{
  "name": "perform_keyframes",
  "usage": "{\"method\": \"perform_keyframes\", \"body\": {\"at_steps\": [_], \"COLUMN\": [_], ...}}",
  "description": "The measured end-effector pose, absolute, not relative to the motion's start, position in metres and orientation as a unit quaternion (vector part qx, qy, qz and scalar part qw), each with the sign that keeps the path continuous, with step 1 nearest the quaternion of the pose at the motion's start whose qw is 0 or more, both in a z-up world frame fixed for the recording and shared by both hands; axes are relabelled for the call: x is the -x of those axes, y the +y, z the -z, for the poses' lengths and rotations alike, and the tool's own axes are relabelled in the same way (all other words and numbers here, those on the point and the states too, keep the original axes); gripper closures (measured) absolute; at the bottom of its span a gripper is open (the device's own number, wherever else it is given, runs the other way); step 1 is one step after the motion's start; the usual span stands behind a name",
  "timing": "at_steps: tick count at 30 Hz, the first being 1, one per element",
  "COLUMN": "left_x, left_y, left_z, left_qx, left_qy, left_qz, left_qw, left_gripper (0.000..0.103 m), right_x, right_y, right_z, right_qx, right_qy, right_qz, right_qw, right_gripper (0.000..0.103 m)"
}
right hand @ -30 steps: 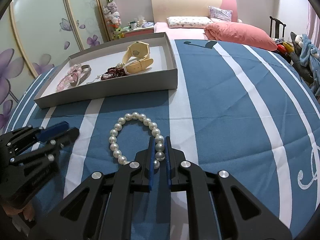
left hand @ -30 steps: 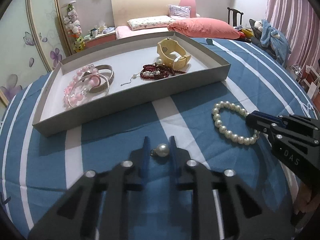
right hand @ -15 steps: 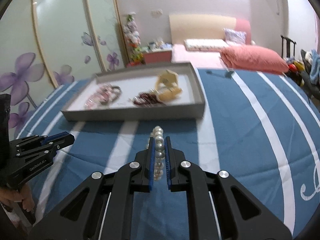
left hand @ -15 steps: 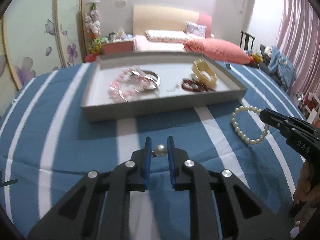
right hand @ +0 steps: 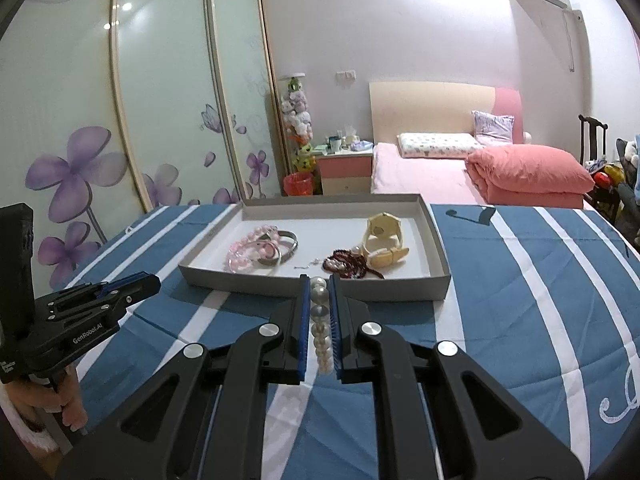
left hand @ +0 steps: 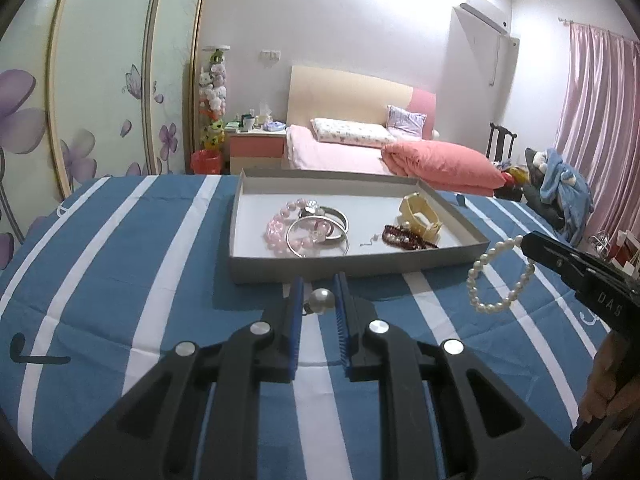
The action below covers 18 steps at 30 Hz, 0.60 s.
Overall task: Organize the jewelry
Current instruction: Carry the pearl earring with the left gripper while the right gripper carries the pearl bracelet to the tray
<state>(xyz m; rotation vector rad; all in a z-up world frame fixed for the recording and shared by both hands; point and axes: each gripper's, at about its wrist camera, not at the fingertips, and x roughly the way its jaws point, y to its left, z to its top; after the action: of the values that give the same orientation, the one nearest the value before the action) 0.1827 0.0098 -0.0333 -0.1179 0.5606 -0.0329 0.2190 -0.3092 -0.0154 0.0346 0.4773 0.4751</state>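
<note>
My left gripper is shut on a single pearl earring and holds it above the striped cloth, just in front of the grey tray. My right gripper is shut on a white pearl bracelet, which hangs in the air; it also shows in the left wrist view. The tray holds a pink bead bracelet, silver bangles, a dark red bead string and a cream watch.
The table wears a blue cloth with white stripes. Behind it stand a pink bed, a nightstand, sliding wardrobe doors with purple flowers and a pink curtain.
Both grippers have lifted off the cloth with their pieces. The pearl bracelet left the cloth and now hangs from the right gripper. Both views have tilted up towards the room.
</note>
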Motion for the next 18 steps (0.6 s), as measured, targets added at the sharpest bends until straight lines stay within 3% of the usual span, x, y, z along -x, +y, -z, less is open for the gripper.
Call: {"method": "perform_keyframes", "body": {"at_steps": [18], "left_x": [-0.172], "left_y": [-0.004], "left_z": [0.002], "left_qx": [0.035], "left_qy": [0.207], "left_qz": [0.012], "left_qw": [0.978], "left_gripper": [0.087], "right_x": [-0.208], "right_y": [-0.312], "right_z": [-0.009], "right_qx": [-0.032], "right_qy": [0.164], "right_qz": [-0.228], "right_qw": [0.959], "right_gripper": [0.093]}}
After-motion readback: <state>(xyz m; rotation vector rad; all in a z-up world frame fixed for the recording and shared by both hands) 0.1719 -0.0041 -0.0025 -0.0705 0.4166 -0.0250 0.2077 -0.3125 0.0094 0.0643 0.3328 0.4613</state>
